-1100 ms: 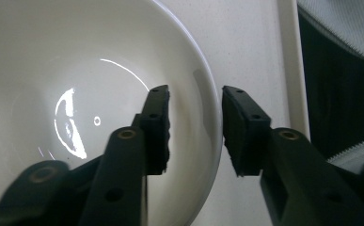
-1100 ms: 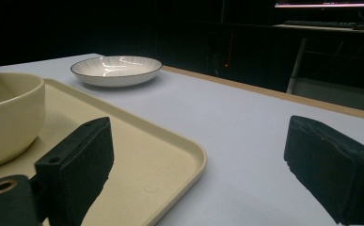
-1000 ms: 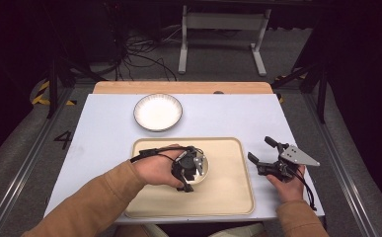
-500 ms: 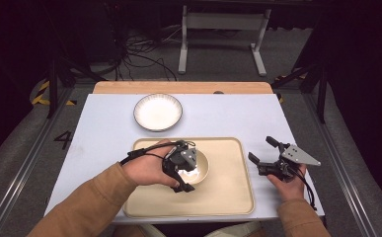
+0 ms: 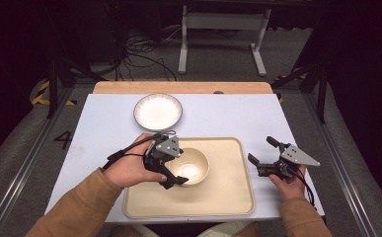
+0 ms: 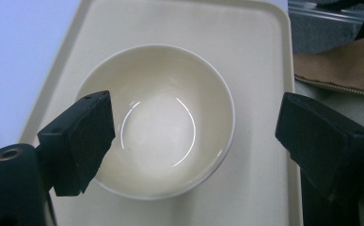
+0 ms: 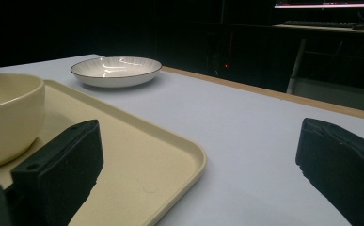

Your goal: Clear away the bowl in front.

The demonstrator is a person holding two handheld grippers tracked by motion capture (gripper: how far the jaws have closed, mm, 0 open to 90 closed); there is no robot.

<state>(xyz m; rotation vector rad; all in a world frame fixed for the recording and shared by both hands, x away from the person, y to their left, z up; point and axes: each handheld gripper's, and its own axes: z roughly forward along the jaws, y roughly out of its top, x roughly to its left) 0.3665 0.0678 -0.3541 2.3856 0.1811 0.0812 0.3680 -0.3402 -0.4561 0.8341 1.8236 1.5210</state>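
Left tool (image 5: 171,174): its jaws have just been opening and now stand spread wide over the near-left rim of the bowl; its own view shows nothing pressed between the pads, the bowl lying below the gap.
Bowl (image 5: 189,166): cream, upright and empty, resting on the tray a little left of its middle.
Bowl, handling: glazed and hard by its sheen, so likely stiff, slippery against the pads and breakable if dropped; probably of moderate weight, though the wall's thickness is hard to judge from above.
Bowl, where to hold: the rim, one pad inside and one outside the wall, on the side nearest the left tool; a pinch on the curved outer body alone would likely slide off.
Tray (image 5: 233,197): cream with a raised lip, lying on the near half of the table (image 5: 228,113); smooth, so the bowl may skate if nudged.
Plate (image 5: 158,111): white, ribbed, dark-edged, beyond the tray and apart from it.
Right tool (image 5: 261,152): jaws spread with nothing between them, held just beside the tray's right edge.
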